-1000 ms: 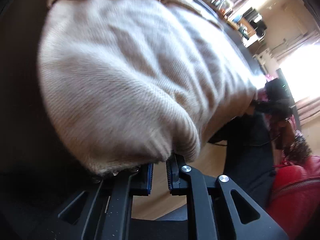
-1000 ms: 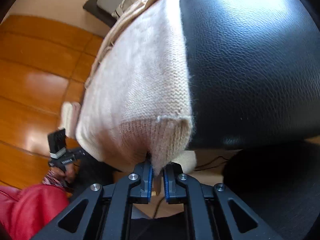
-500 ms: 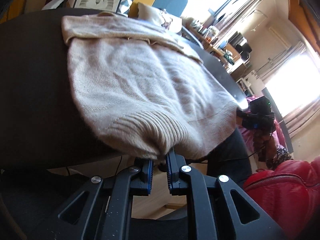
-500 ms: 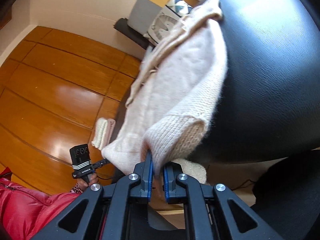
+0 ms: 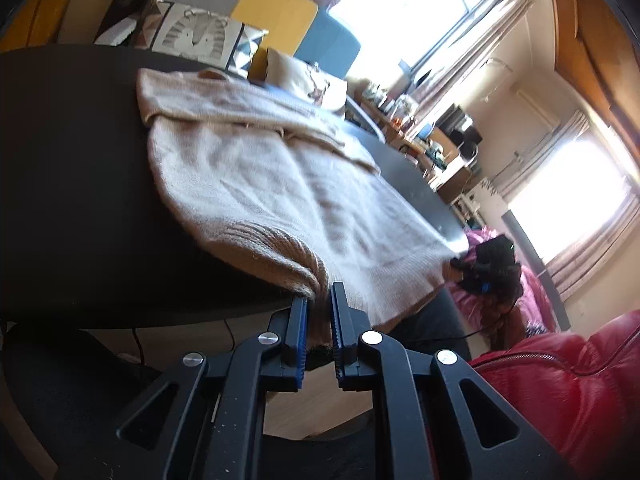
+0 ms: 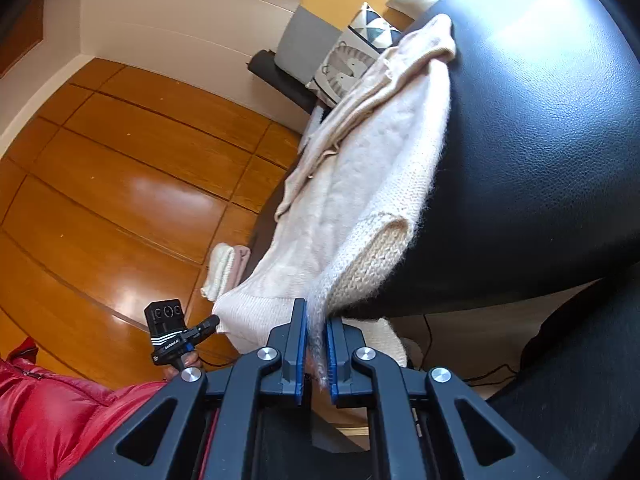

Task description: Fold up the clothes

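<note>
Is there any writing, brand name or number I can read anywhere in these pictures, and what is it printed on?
White lettering on the band of the left tool, seen from the right camera: too small and blurred to read.
The cushion carries only a drawn animal face, no words.
Sweater, black table, red jacket: no text visible.
Shelf items near the window are too small to tell.

Bare black table (image 6: pixel 540 128) right of the sweater (image 6: pixel 360 184) — open passage (cushions (image 5: pixel 192 36) crowd the far edge).

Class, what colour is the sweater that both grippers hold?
Cream-beige sweater; clearest in the left wrist view.
</note>
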Tool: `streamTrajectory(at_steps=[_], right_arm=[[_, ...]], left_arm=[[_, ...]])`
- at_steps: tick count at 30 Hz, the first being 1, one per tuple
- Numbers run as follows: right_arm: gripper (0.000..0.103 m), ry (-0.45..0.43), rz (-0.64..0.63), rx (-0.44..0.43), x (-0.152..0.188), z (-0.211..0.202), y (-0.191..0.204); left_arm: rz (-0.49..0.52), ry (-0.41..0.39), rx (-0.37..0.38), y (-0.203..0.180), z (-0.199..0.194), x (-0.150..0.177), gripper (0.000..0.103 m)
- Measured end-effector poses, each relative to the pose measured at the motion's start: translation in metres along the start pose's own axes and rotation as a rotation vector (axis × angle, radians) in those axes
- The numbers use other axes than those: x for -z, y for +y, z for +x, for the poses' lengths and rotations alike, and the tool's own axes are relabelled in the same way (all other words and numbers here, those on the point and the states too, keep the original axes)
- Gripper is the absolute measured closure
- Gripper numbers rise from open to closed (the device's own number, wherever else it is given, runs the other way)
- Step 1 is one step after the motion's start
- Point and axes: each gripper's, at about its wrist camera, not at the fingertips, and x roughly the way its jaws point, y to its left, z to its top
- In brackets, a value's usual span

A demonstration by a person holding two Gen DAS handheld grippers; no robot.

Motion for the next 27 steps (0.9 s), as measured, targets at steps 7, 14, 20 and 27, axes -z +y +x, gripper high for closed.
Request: streamTrajectory(at_steps=[7,14,20,27], right_arm=[[0.096,0.018,0.003,-0.081,0.013,-0.007,0.015],[0.096,-0.021,0.047,-0.156,0.013,-0.028,0.020],[0.096,-0.034,0.097,-0.150,-0.006,-0.015,0.008],[0.096,-0.031,0.065,-0.165,-0.029,-0.010,0.016]], left_arm=[[-0.050,-0.096,0.027,-0.006,-0.028,-0.002,0.095],[-0.087,-0.089,0.025,0.003,-0.018,-0.023,0.096],[-0.139,0.070,-0.117,0.034,0.028,-0.027,0.080],[-0.172,0.231,-0.334,0.060,0.069,-0.009,0.045]])
